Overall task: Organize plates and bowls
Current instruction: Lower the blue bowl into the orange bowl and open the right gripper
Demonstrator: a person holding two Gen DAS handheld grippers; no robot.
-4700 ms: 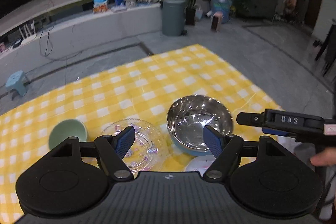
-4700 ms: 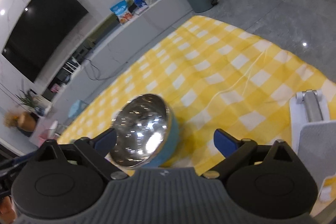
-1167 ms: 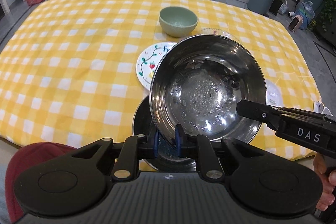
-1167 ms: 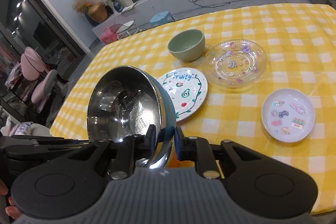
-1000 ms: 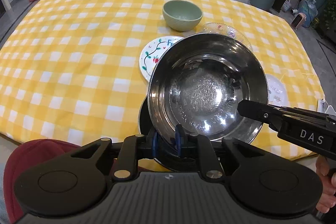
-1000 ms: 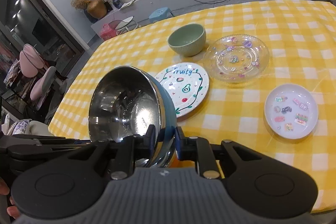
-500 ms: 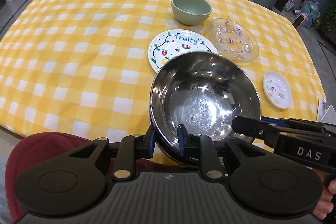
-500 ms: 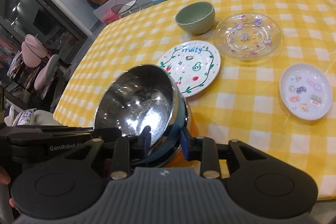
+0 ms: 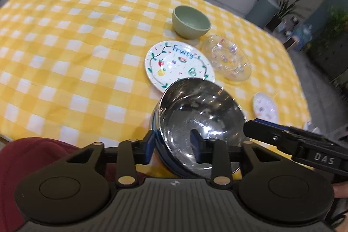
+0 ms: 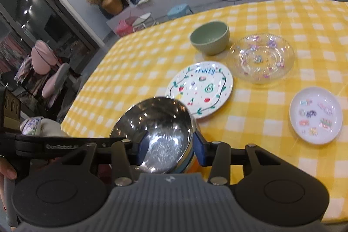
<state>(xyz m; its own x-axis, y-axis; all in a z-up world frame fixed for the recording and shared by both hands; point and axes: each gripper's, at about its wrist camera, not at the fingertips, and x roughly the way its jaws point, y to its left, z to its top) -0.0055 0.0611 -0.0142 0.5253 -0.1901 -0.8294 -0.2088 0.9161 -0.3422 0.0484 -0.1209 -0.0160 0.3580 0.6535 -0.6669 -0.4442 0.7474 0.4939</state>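
1. The steel bowl (image 9: 200,119) sits at the near edge of the worktop (image 9: 65,58), just in front of the fruit plate (image 9: 177,65). It looks nested on a second, blue-sided bowl under it, but I cannot tell for sure; only stacked rims and a blue band show.

2. The left tool (image 9: 173,146) straddles the bowl's near rim, one finger outside and one inside, with a gap on each side. It is spread apart and grips nothing.

3. The right tool (image 10: 168,148) straddles the rim from the other side, likewise parted. Its fingers lie close to the metal, but they do not appear to pinch it.

4. Judged done: the steel bowl is set down and let go.

5. Judged left:
   - the green bowl (image 10: 209,37) stands alone at the far side, well apart from the steel bowl;
   - the fruit plate, the glass plate (image 10: 262,58) and the small plate (image 10: 315,117) each lie flat and separate, unstacked.

6. So the task looks early: one piece placed, four loose. Both tools must back off the rim before any next pick.
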